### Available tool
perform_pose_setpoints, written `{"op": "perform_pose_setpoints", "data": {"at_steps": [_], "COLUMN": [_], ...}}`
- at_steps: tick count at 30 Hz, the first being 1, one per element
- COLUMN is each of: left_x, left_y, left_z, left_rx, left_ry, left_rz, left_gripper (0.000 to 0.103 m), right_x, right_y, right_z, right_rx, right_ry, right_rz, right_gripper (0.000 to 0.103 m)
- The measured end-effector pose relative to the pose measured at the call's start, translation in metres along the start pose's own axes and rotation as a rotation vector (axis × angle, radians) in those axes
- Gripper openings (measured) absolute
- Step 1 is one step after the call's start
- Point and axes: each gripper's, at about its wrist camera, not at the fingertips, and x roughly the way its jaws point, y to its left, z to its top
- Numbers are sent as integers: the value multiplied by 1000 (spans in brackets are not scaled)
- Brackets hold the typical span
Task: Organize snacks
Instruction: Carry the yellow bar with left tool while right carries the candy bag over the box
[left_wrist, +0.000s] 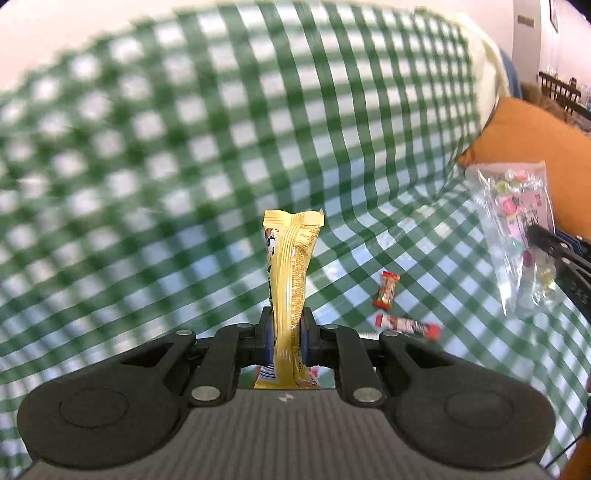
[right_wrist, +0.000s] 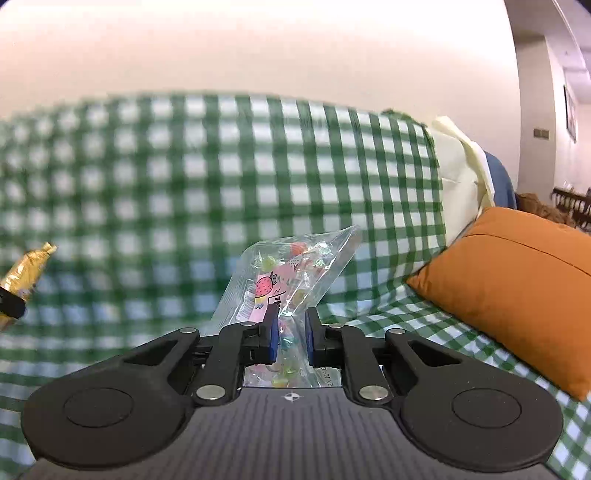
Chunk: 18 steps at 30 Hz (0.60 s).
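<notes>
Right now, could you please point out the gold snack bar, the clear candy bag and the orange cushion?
gold snack bar (left_wrist: 291, 266), left wrist view, mid wrapper.
clear candy bag (right_wrist: 291, 266), right wrist view, upper half.
orange cushion (right_wrist: 517, 280), right wrist view, front face.

Our left gripper, right gripper: matte black linkage arms, silver rivets at pivots, blue pads inside fingers, round black side discs, grey ribbed body, small crosshair mark.

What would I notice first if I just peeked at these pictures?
Probably the shiny gold snack wrapper, standing straight up in the left tool. Next, the clear bag of colourful candies pinched in the right tool. Behind both is a big green-and-white checked cloth, with an orange cushion at the right.
</notes>
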Motion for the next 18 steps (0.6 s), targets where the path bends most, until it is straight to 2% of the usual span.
{"op": "perform_pose_setpoints", "data": {"at_steps": [5, 7, 12, 15, 18], "left_x": [-115, -155, -264, -313, -350], "left_y": [18, 27, 46, 51, 61], "left_z": [-54, -79, -152, -199, -244], "left_rx": [-23, -63, -132, -150, -212], "left_ry": [-12, -4, -3, 9, 64], "left_rz": [64, 67, 140, 190, 214], "left_gripper": [15, 15, 15, 15, 15], "right_x": [-113, -152, -239, -287, -330], "right_y": [31, 46, 93, 126, 158], "right_z": [14, 14, -4, -18, -32], "right_rx": [55, 74, 140, 139, 114], "right_ry": [23, 43, 146, 205, 272], "right_rz": [127, 162, 252, 339, 425], "right_gripper": [16, 16, 16, 16, 16]}}
